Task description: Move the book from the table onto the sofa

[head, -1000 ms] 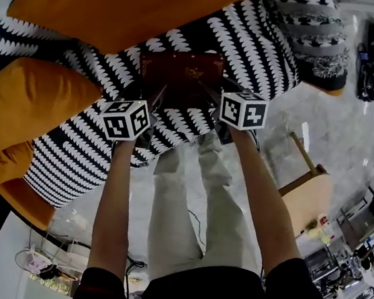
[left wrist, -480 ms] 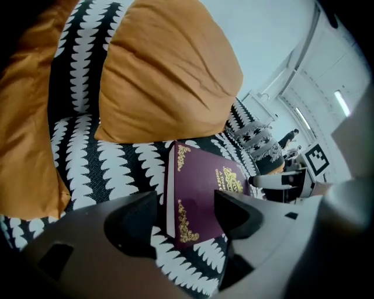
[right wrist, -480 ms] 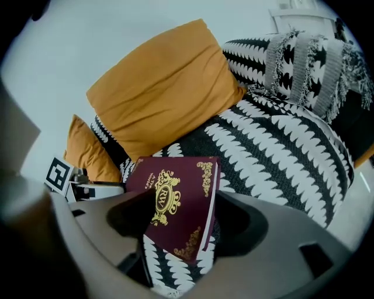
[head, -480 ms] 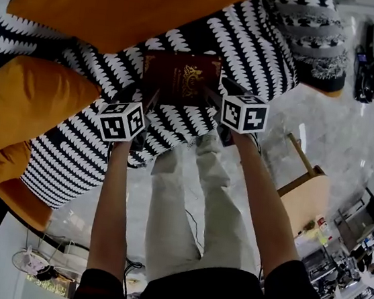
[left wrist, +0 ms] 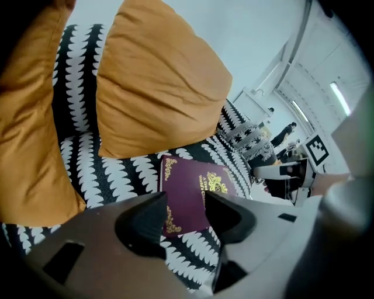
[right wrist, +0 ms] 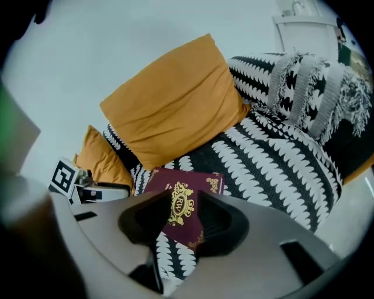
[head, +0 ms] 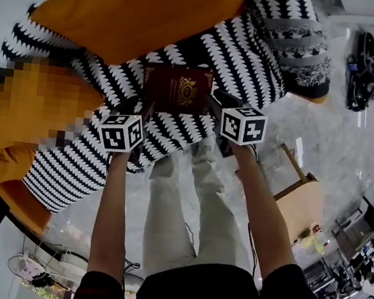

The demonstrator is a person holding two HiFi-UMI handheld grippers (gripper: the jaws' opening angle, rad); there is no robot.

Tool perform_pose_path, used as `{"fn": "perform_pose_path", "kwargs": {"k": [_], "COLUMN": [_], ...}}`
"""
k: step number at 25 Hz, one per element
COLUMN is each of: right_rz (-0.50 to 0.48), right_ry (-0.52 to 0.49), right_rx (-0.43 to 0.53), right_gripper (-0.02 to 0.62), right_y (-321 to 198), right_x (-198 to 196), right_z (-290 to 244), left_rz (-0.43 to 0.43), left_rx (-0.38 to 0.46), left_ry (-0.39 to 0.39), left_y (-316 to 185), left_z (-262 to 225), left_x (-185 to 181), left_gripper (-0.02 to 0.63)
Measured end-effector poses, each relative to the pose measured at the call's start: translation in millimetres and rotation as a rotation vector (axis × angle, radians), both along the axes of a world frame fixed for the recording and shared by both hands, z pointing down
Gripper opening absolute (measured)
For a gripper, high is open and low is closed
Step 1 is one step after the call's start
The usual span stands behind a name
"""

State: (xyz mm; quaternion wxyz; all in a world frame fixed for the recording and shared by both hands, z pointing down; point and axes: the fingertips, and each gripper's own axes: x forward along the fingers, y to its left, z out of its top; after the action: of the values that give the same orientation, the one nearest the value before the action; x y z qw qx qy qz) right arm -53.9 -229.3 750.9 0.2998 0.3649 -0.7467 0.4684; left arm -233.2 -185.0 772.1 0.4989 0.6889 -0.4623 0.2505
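Lifting clear of the maroon gold-embossed book (head: 177, 89), which lies flat on the black-and-white patterned sofa (head: 252, 59).
Left gripper (left wrist: 186, 205) and right gripper (right wrist: 184, 204): higher than before; jaws have just been closing to half open, nothing between them.

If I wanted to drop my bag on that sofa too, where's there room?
Bare: the patterned seat between the book and the fringed cushion, and the front strip left of the book. Crowded: the back and left end, under orange cushions.

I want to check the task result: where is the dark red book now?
In the head view the book lies flat on the black-and-white sofa seat, near the picture's middle, just in front of the large orange cushion.
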Motion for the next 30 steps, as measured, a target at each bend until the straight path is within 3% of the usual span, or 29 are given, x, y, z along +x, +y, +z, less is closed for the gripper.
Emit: {"fn": "perform_pose_path", "kwargs": {"k": [4,12,18,30], "right_rz": [-0.056,-0.07,-0.094,-0.159], "right_ry": [-0.001,-0.071,-0.083,-0.153], "right_rx": [0.022,0.042,0.057,0.242], "right_gripper": [0.082,0.02,0.017,0.017], "right_y": [2.2,3.6,10.1,-18.1], "right_x": [-5.2,-13.5,-9.9,2.7], "right_z": [-34.8,-103.4,-155.2,-286.9], "left_rz": [0.047,0.041,0.049,0.067], "left_rx": [0.037,0.05,0.126,0.309], "left_ry": [-0.055,0.066,0.052,0.018], "left_y": [-0.5,-3.7,-4.1,-16.0], "left_z": [-31.8,-108.4,-168.9,-295.9], "left_x": [7.3,43.1,53.0,91.3], "left_gripper": [0.168,0.067,0.028,0.017]}}
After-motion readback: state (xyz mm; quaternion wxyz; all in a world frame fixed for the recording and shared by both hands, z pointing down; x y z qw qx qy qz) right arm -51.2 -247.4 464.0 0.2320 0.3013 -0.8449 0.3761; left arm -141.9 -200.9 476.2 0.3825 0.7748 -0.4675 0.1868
